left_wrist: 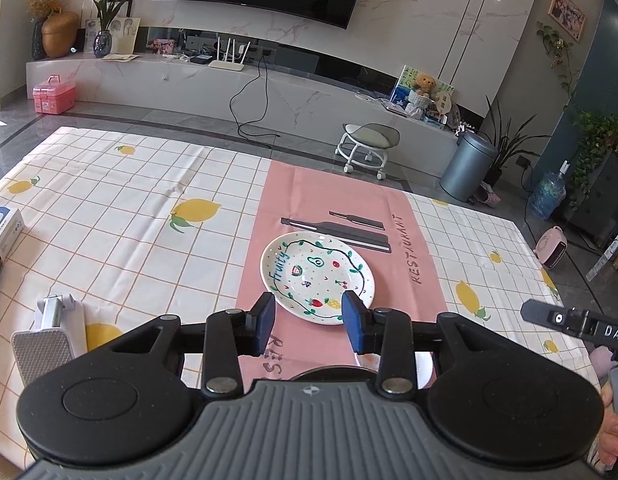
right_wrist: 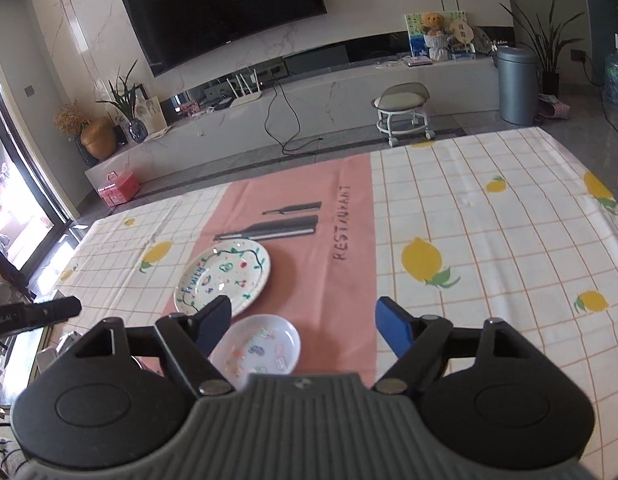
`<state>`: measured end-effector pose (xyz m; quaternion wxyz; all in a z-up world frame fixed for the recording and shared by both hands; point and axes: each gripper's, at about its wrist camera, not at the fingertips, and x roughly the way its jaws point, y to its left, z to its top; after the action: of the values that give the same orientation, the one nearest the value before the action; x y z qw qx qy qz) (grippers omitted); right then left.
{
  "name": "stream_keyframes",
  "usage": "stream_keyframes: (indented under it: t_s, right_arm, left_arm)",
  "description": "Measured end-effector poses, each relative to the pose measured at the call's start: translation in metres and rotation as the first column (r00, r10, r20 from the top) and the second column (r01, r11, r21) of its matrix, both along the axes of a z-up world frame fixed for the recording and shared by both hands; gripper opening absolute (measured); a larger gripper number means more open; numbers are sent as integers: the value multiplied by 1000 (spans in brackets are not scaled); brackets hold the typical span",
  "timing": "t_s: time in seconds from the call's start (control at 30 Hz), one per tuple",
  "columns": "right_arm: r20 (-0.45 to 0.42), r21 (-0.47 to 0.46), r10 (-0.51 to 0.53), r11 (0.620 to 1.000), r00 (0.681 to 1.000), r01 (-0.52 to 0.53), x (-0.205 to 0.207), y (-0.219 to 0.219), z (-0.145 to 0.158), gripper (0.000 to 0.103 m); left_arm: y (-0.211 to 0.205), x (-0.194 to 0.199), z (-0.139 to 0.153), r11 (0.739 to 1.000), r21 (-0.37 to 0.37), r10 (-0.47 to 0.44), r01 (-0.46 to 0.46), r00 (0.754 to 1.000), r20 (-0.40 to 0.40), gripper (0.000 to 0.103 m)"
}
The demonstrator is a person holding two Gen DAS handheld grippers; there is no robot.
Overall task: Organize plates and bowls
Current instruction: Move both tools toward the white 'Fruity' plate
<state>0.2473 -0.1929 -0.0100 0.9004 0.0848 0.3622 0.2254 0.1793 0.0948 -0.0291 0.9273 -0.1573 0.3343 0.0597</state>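
Observation:
A white plate [left_wrist: 317, 276] painted with fruit and the word "fruity" lies on the pink runner [left_wrist: 405, 240]; it also shows in the right wrist view [right_wrist: 223, 276]. A small white bowl [right_wrist: 257, 350] with pastel marks sits just nearer than the plate. My left gripper [left_wrist: 309, 322] is open and empty, its blue pads [left_wrist: 351, 320] above the plate's near rim. My right gripper [right_wrist: 305, 328] is wide open and empty, above the bowl and the runner [right_wrist: 329, 280]. The right gripper's tip [left_wrist: 569, 320] shows at the right edge of the left wrist view.
The table has a lemon-print checked cloth [left_wrist: 129, 220]. A white box [left_wrist: 5, 228] and a white stand [left_wrist: 49, 336] sit at the table's left. Beyond the far edge are a rolling stool [left_wrist: 367, 144], a grey bin [left_wrist: 467, 164] and a TV cabinet [left_wrist: 189, 80].

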Motion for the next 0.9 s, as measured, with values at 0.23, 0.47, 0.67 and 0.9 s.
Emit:
stream_keyframes:
  t_s: [0.23,0.47,0.67,0.9]
  right_arm:
    - [24,8,83,996,996,-83,15,49,19,84]
    - [44,-72,140,988,989,-137,30,97,23,84]
    - [-51,-19,70,997,996,-71,63,113,20,84]
    - [-148,71,18,997,989,-8,94,121,-13,83]
  left_arm:
    - [13,11,-11,1000,-4,25,-26,999,-45,43]
    - [20,23,-20,999,-16,35,-37,997,-74,43]
    - [24,44,-26,1000,7,18,-17,996,-88,43]
    - [41,74,-52,997,-75,2,-15,986,-167,42]
